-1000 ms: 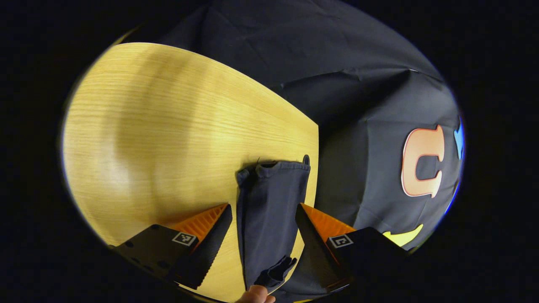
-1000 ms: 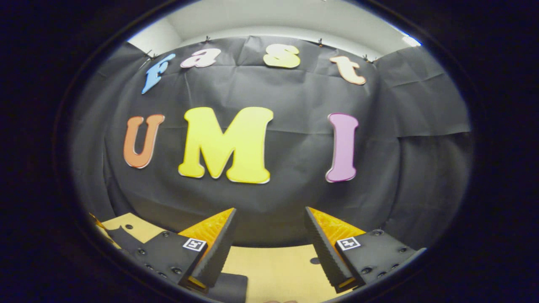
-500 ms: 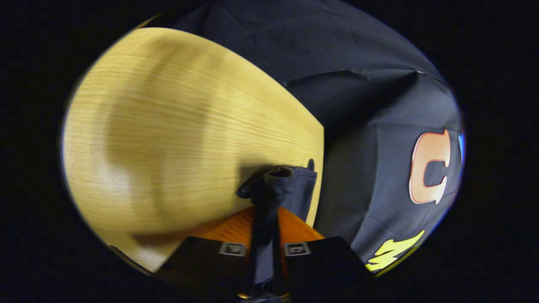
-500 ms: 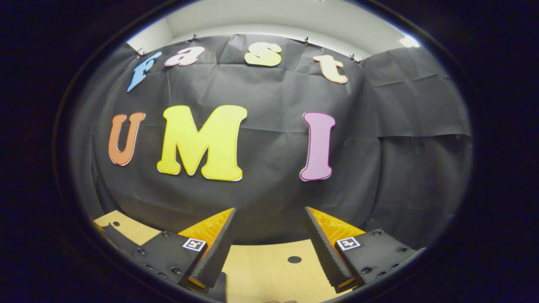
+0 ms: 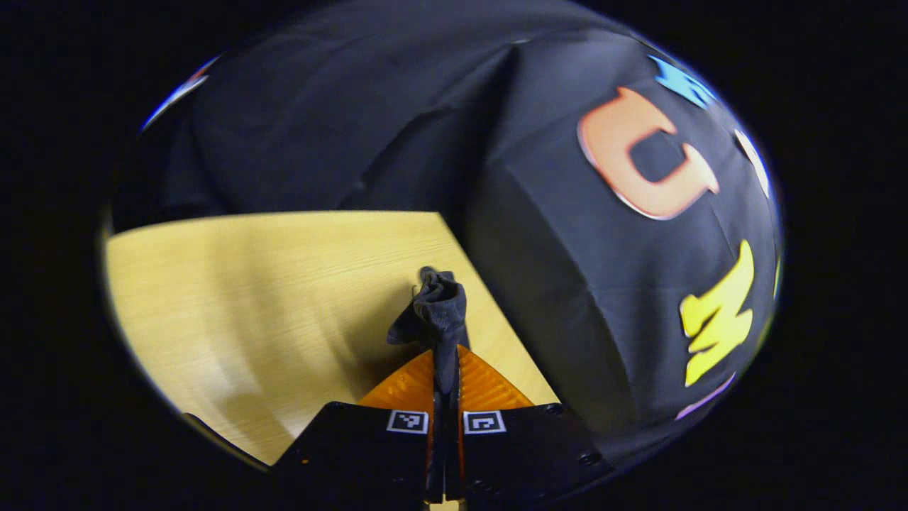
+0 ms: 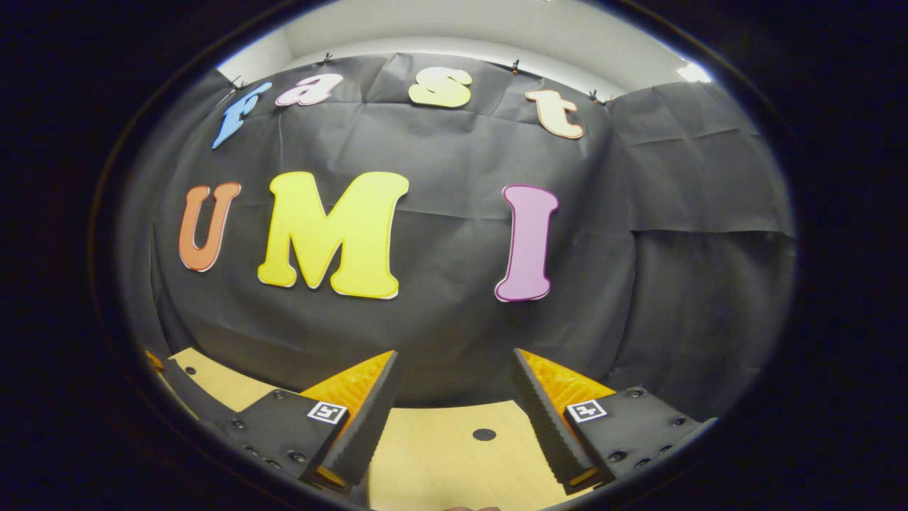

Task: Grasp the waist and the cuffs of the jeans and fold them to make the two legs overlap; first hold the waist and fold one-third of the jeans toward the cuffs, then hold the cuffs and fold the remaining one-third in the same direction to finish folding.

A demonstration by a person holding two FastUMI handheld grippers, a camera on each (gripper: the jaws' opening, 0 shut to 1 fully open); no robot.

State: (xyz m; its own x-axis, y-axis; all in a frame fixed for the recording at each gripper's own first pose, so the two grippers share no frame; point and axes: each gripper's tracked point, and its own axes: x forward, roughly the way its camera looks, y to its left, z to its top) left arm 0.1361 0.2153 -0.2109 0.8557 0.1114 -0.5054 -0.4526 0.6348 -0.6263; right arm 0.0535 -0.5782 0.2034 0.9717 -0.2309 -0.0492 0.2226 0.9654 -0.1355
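In the left gripper view my left gripper (image 5: 445,355) is shut on the dark blue jeans (image 5: 438,306). A bunched end of the denim sticks out past the fingertips, over the far corner of the wooden table (image 5: 269,298). I cannot tell whether this end is a cuff or the waist. In the right gripper view my right gripper (image 6: 454,369) stands open with nothing between its fingers, above the table (image 6: 454,454) and facing the booth's back wall.
The table's far edge meets the black cloth wall (image 5: 539,298) just right of the held denim. A small round hole (image 6: 484,433) sits in the tabletop ahead of the right gripper.
The left gripper closed on the jeans, bunching the flat denim between its fingers, then lifted and turned so the wall swung into view. The right gripper drifted slightly.
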